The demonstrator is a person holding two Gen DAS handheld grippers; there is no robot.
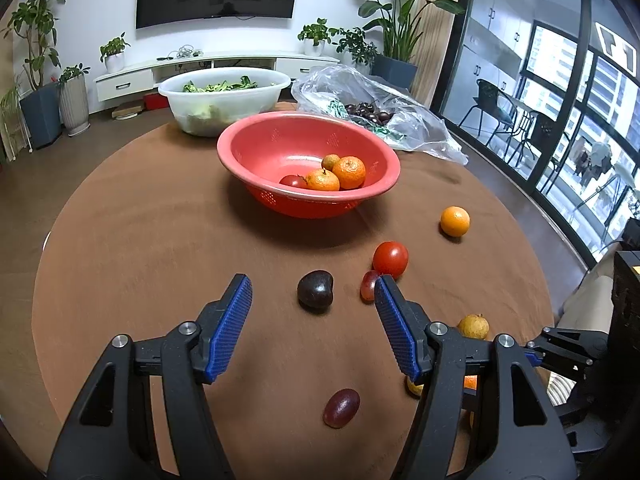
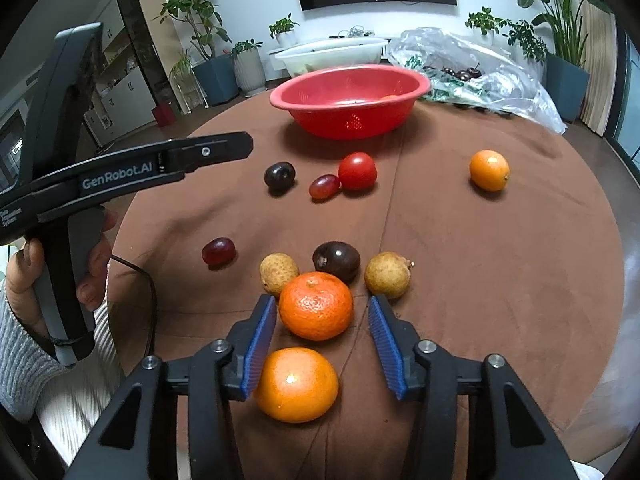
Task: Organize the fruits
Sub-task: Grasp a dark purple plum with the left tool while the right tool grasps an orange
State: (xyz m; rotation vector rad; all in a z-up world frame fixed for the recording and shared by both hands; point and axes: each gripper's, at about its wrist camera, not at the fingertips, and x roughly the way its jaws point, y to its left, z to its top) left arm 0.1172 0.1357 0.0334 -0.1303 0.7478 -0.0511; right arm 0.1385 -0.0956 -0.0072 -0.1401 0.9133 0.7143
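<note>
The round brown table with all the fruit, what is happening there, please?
A person is sorting fruit with a handheld gripper in each hand. On the round brown table, the red plastic colander bowl already holds mandarins and a tomato. The right gripper has its jaws around a bumpy orange mandarin, not yet pressing it. The left gripper is open, with a dark plum between its jaws. More fruit lies loose.

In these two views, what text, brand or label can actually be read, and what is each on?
"GenRobot.AI": white lettering along the side of the left claw body, seen in the right wrist view.
Small white print near that tool's handle: too small and bent to read.
Green print on the plastic bag: crumpled, unreadable.
Nothing else carries legible text.
</note>
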